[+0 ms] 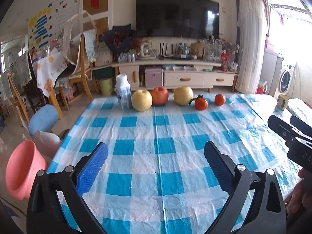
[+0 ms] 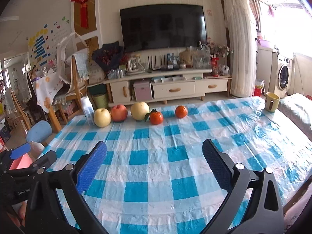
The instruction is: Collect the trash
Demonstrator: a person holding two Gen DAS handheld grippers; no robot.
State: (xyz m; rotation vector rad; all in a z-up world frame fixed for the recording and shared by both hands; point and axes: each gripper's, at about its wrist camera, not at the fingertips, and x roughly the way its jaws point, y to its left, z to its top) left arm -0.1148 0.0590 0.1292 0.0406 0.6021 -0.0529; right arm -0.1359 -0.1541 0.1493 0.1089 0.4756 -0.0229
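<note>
Checkered surface (image 1: 156,156) is lying bare beneath both wide-spread tools, left tool (image 1: 156,167) and right tool (image 2: 155,166); you're facing the bottle (image 1: 123,91), likely trash, standing far ahead beside fruit.

left wrist view: looks from the near edge of the counter (image 1: 156,136) along the left gripper (image 1: 156,156), low over the checked cloth, facing the television (image 1: 177,15) wall.
right wrist view: looks the same way along the right gripper (image 2: 155,156), set further to the right.
cross-sight: each view catches the other gripper at its side edge.
shared: the fruit row (image 1: 161,97) at the far edge, the white bottle (image 1: 122,92), the yellow mug (image 2: 272,101), the television.
</note>
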